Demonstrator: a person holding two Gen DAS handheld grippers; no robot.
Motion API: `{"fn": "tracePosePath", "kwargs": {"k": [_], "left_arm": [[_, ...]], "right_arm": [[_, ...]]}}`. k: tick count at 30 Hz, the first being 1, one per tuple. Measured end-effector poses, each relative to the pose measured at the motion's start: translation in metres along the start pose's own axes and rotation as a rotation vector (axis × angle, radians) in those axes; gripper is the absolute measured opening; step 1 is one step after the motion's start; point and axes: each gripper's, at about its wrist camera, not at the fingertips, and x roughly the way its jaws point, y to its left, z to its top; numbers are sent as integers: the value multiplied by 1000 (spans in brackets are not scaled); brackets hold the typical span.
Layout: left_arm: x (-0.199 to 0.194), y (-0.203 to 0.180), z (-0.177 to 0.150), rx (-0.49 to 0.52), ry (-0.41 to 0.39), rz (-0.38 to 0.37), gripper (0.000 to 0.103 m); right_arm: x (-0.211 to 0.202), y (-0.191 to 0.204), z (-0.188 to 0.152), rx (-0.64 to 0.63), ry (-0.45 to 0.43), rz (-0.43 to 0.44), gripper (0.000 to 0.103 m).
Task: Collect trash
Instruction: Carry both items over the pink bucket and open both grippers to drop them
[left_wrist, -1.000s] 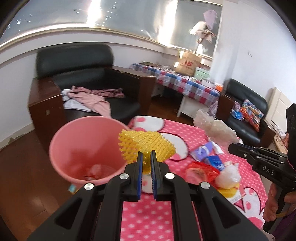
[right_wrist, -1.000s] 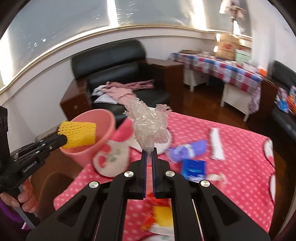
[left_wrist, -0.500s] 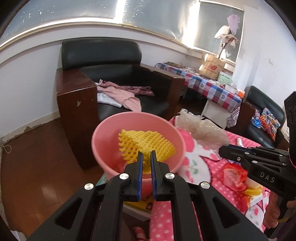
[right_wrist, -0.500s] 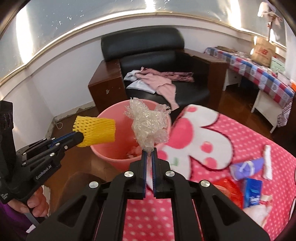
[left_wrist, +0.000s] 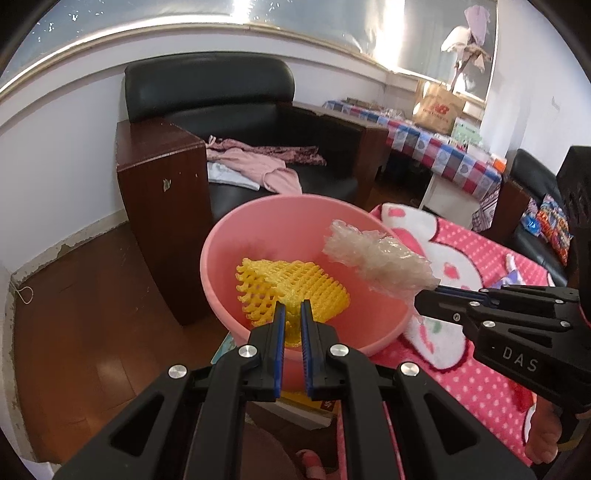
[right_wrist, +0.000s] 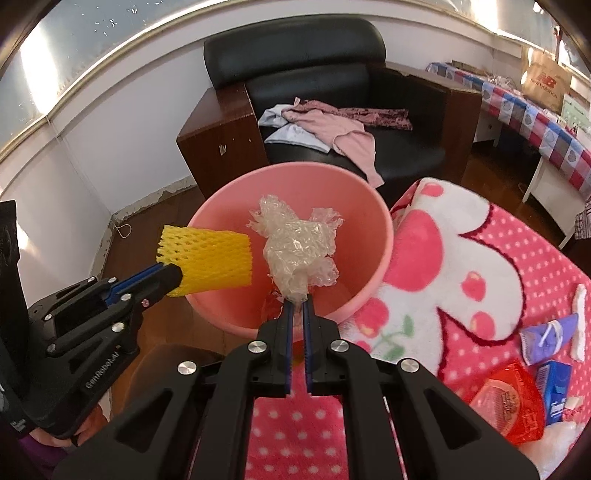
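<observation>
Your right gripper (right_wrist: 298, 306) clamped crumpled plastic (right_wrist: 298, 247), your left gripper (left_wrist: 290, 314) yellow foam net (left_wrist: 291, 286), over the pink bin (left_wrist: 221, 236); only the right view showed table litter (right_wrist: 513, 402).

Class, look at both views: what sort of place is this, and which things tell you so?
Probably a home living room: a black armchair with clothes dropped on it, a wooden floor, and a checked-cloth side table.

- The left gripper (left_wrist: 290, 311) has carried the yellow net (left_wrist: 291, 290) from beside the pink bin (left_wrist: 221, 236) to over its opening.
- The right gripper (right_wrist: 298, 308) has brought the clear plastic wad (right_wrist: 299, 247) from above the table (right_wrist: 554, 266) to over the bin.
</observation>
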Motion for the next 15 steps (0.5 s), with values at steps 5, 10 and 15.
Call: {"fn": "tracePosePath", "kwargs": {"k": [5,10,15], "left_arm": [[12,-3,-2,5,36,2,8],[20,-3,-4,7,56,7,8],[22,-5,-2,6,61,9,11]], "right_arm": [[11,-1,-2,8,25,6,5],[14,0,-2,8,25,7,5],[16,-1,-1,20,35,17,6]]}}
